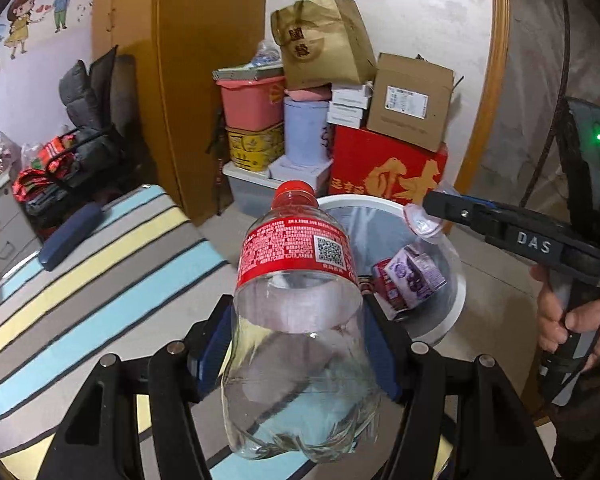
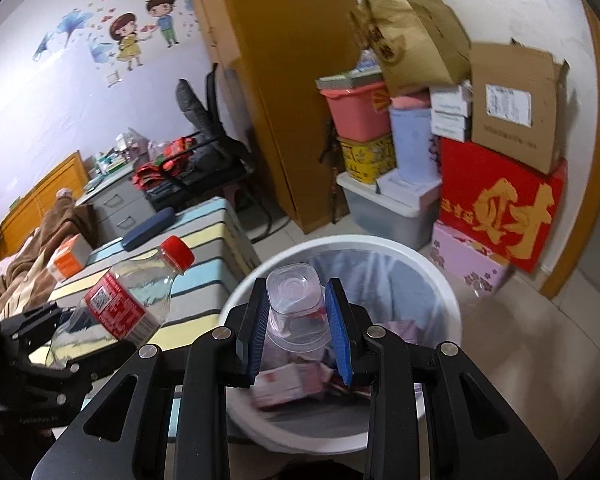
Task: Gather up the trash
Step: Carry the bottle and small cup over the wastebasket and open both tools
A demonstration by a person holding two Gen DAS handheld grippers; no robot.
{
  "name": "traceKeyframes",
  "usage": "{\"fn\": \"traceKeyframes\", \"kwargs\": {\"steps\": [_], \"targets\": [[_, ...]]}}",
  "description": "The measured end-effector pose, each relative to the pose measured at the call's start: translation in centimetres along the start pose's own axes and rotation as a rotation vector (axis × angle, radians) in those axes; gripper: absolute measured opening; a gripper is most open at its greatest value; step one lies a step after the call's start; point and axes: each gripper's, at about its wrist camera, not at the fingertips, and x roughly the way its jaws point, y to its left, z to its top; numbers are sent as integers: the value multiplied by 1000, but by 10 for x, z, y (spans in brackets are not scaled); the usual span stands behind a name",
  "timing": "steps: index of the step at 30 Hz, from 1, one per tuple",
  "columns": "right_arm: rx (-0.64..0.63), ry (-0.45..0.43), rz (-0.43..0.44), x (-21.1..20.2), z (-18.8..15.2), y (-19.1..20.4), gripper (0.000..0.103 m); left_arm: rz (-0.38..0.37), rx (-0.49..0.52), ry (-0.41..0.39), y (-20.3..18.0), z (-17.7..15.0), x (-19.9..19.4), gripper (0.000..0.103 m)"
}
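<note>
- The left tool [image 1: 300,344] was clamped on a clear plastic bottle [image 1: 296,312], its blue pads pressed against the lower body on both sides, so that the bottle's walls looked pinched in.
- The bottle had a red cap and a red label with a small square code, and it looked empty; its cap end pointed away from the tool, toward the bin.
- From the right-hand camera the same bottle [image 2: 120,304] was seen tilted, cap up, above the edge of a bed with a striped cover [image 2: 204,240], just to the left of the bin.
- The right tool [image 2: 298,320] gripped a small clear plastic cup [image 2: 296,300], held upside down with its flat base facing away, blue pads closed on its two sides.
- That cup hung directly over the open mouth of a white round trash bin [image 2: 440,280] lined with a pale bag.
- Inside the bin lay a purple and white carton [image 1: 412,276] and some red and white packaging, the latter blurred.
- A hand [image 1: 572,316] held the handle of the right tool at the edge of the left camera's view.
- Behind the bin stood stacked boxes against the wall: a red box with gold characters [image 2: 500,212], a cardboard box [image 2: 512,108], a pink tub [image 2: 356,112] and a brown paper bag [image 2: 416,44] on top.
</note>
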Motion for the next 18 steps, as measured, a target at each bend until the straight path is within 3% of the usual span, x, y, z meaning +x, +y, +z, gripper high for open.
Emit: {"fn": "traceKeyframes", "kwargs": {"steps": [18], "targets": [[29,129,-53,34,-6,-51,31,-67,29,92,-50,18,70,65]]}}
